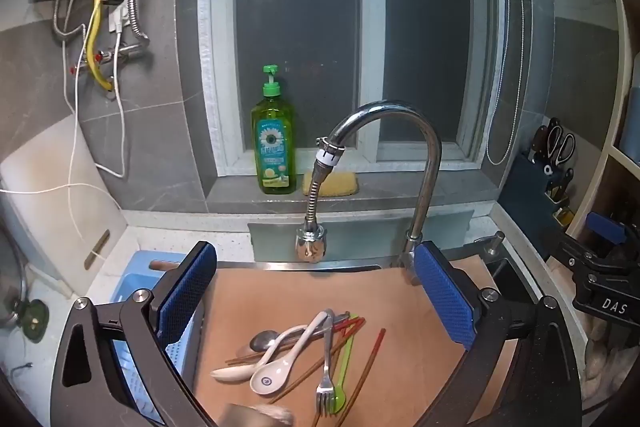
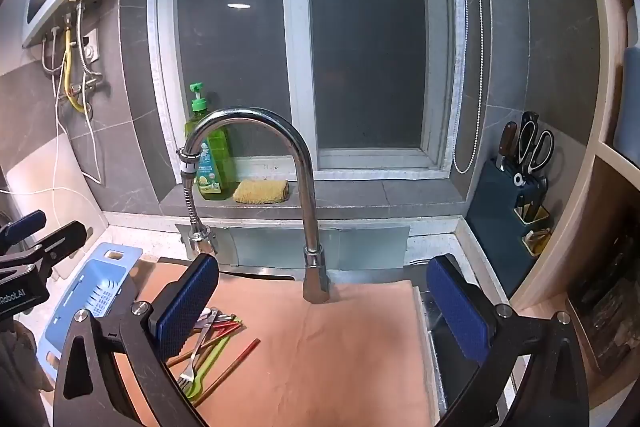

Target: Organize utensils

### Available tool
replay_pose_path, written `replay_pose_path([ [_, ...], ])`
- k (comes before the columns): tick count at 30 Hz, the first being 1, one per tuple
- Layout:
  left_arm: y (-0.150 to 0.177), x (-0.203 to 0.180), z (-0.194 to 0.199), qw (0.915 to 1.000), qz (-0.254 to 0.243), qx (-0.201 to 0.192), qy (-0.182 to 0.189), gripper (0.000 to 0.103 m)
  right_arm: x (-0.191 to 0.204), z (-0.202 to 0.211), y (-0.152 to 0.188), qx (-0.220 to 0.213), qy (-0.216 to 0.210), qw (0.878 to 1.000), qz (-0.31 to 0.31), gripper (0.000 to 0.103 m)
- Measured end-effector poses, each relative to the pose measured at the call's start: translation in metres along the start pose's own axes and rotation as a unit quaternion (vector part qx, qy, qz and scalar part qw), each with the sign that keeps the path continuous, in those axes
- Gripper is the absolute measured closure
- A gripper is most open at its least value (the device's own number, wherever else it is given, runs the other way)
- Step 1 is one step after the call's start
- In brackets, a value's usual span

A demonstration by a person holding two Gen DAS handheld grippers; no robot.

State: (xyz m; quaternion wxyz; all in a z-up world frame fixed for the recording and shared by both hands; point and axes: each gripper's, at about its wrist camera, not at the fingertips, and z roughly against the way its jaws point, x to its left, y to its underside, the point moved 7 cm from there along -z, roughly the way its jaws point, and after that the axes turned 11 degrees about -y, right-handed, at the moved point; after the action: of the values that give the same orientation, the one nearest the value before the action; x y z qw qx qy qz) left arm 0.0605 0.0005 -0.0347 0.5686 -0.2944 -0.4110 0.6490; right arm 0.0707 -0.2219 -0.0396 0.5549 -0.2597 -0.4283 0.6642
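A pile of utensils lies on an orange mat [image 1: 420, 307] over the sink: white ceramic spoons [image 1: 276, 371], a metal spoon [image 1: 262, 341], a metal fork [image 1: 326, 383], a green plastic fork [image 1: 342, 383] and red-brown chopsticks [image 1: 370, 363]. My left gripper [image 1: 316, 303] is open and empty, held above and just behind the pile. My right gripper [image 2: 322, 311] is open and empty over the bare mat [image 2: 340, 347], right of the pile. Its left finger hides part of the fork [image 2: 192, 363] and chopsticks [image 2: 232, 367].
A blue slotted tray [image 1: 132, 291] sits left of the mat, also in the right wrist view [image 2: 92, 299]. A chrome tap [image 1: 424, 179] arches over the mat's back. Dish soap [image 1: 274, 147] and a sponge [image 1: 332, 185] stand on the sill. A knife block [image 2: 516, 195] stands right.
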Motion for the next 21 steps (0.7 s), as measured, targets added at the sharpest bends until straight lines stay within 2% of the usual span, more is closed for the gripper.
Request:
replay_pose_path([
  [21,0.005,-0.02,-0.009,0.9998,-0.01,0.008,0.017,0.004,-0.015,0.001,0.004,-0.006,0.033,0.999,-0.008,0.0],
])
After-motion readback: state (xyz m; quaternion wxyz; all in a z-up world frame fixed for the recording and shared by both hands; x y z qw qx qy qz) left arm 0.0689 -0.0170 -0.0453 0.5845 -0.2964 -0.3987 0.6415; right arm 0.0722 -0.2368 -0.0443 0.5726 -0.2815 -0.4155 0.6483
